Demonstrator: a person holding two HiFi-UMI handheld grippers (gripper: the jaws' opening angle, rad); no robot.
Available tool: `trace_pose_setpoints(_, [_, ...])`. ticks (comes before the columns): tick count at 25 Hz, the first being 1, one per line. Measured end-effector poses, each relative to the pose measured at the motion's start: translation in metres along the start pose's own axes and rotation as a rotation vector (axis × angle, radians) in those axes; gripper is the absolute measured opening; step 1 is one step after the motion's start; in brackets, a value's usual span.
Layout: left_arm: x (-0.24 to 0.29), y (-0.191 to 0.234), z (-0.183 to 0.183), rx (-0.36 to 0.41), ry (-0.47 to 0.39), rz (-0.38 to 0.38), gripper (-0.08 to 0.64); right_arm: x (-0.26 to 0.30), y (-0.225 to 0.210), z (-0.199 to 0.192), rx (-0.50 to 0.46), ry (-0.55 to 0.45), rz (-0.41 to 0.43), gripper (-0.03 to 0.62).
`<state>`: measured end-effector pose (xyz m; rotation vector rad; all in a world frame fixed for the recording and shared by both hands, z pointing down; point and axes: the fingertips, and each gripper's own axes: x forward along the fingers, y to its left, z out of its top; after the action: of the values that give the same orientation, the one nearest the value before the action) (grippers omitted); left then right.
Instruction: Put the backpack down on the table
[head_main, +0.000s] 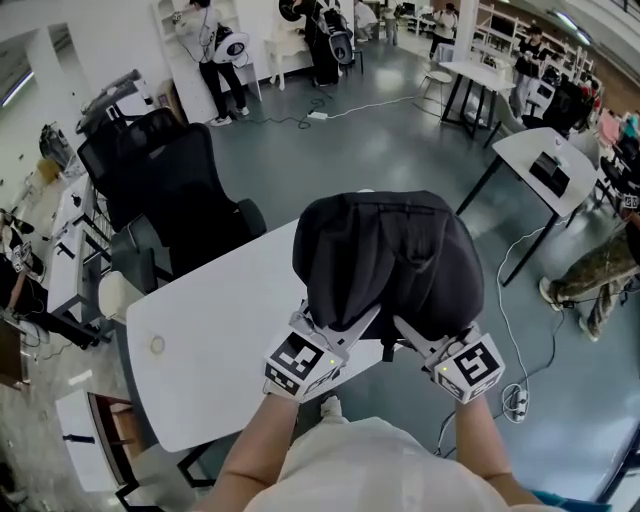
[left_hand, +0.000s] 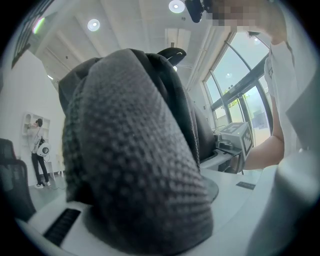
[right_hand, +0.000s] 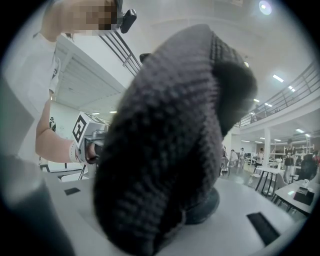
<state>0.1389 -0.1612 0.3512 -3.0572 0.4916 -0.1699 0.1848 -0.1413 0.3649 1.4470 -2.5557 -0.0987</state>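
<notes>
a white table (head_main: 200, 330) fills the lower middle of the head view, with a black office chair (head_main: 170, 190) pushed up to its far left side. the dark backpack (head_main: 385, 255) hangs over the table's near right part, bulging upward and away from the person; whether its underside touches the tabletop cannot be told. it sits directly ahead of both grippers, its near edge reaching down to their jaws. the left gripper (head_main: 338, 335) comes in under the bag's near left side and the right gripper (head_main: 418, 345) under its near right side, close together and side by side. in the left gripper view a thick padded strap (left_hand: 135, 165) of grey mesh fills the gap between the jaws, which are pressed in on it, partly closed. in the right gripper view a second padded strap (right_hand: 160, 150) is pinched the same way, the jaws standing a little wider.
</notes>
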Motion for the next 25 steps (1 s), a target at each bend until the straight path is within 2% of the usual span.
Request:
trace_pose_setpoints(9, [0.000, 0.073, 0.003, 0.023, -0.027, 0.046, 0.141, 0.071, -0.021, 0.015, -0.050, -0.032, 0.027, 0.218])
trace_pose_setpoints(16, [-0.002, 0.109, -0.005, 0.008, -0.026, 0.099, 0.141, 0.108, -0.026, 0.013, -0.064, -0.032, 0.067, 0.218])
trace_pose_setpoints(25, [0.011, 0.149, -0.051, -0.050, 0.016, 0.176, 0.141, 0.156, -0.040, -0.028, -0.027, -0.011, 0.161, 0.218])
